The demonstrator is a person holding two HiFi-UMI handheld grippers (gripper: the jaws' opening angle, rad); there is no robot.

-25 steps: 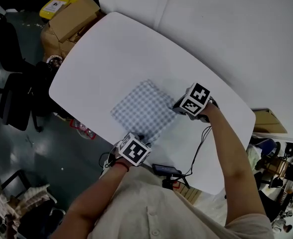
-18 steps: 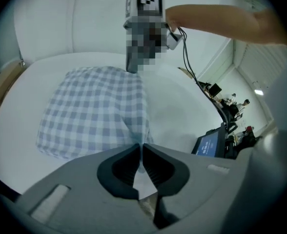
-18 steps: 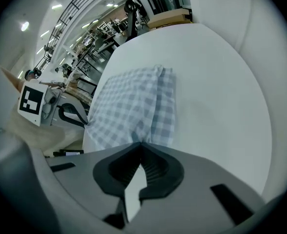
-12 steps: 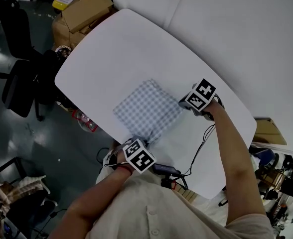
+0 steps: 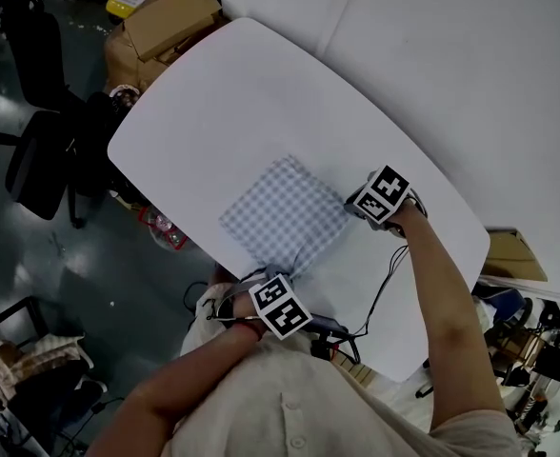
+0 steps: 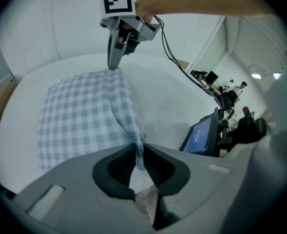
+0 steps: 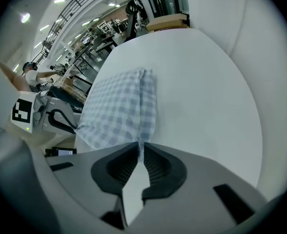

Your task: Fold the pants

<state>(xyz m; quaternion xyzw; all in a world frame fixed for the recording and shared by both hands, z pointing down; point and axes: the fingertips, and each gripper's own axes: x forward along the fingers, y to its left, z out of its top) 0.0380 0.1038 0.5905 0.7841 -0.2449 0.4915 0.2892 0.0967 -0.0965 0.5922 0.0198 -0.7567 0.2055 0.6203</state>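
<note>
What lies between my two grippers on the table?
The folded checked pants fill that stretch, clearest in the head view. The left gripper is shut on one corner; the right gripper's jaws are opening with another corner between them.

Two grippers: left gripper (image 6: 138, 155) clamped on the pants (image 5: 282, 214), right gripper (image 7: 140, 152) with jaws opening, pants between them. One pants, one table (image 5: 213, 93) beneath both jaws, one screen (image 6: 198, 136) right of the left jaws. Two cubes: left cube (image 5: 282, 305), right cube (image 5: 383, 193), each behind its jaws.
</note>
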